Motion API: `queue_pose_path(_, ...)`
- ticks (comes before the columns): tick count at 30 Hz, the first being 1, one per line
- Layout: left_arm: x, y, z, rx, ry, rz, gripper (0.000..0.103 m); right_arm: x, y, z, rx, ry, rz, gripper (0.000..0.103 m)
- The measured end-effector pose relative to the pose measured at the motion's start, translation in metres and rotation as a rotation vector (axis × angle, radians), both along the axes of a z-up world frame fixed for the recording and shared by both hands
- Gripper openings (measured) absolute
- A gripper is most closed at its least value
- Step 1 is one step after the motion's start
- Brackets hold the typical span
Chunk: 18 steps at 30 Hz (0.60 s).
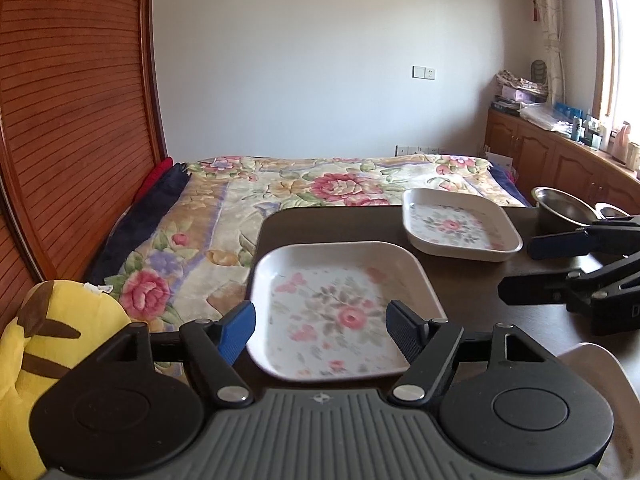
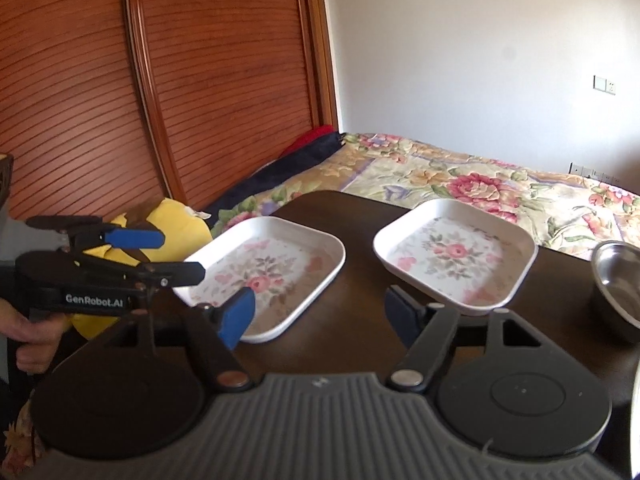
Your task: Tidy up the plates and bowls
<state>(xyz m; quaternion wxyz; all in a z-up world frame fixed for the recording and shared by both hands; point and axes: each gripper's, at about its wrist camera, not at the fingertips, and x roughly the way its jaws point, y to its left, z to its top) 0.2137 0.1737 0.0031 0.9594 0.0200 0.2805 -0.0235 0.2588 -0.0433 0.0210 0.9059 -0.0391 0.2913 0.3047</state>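
Two white square plates with a pink flower print lie on the dark table (image 1: 464, 296). The near plate (image 1: 340, 304) (image 2: 264, 268) sits just ahead of my left gripper (image 1: 322, 330) (image 2: 176, 256), which is open with its tips by the plate's near edge and holds nothing. The far plate (image 1: 460, 224) (image 2: 456, 252) lies ahead and to the right of my right gripper (image 2: 320, 312) (image 1: 520, 268), also open and empty above bare table between the plates. A steel bowl (image 1: 560, 206) (image 2: 616, 284) stands at the right.
A white rim (image 1: 592, 364) shows at the near right table edge. A yellow plush toy (image 1: 48, 356) lies left of the table. Beyond the table are a bed with a floral blanket (image 1: 304, 188) and a slatted wooden wardrobe (image 1: 72, 120). A hand (image 2: 28, 332) grips the left gripper's handle.
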Motion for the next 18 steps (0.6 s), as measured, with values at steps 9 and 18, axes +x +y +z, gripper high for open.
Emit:
queue_pose_path(9, 0.028, 0.02, -0.007, 0.0, 0.033, -0.015, 0.065, 0.025, 0.023, -0.011, -0.015, 0.057, 0.019, 0.072)
queue_pose_path(18, 0.053, 0.033, -0.021, -0.022, 0.085, -0.035, 0.042, 0.048, 0.033, -0.026, -0.036, 0.139, 0.017, 0.044)
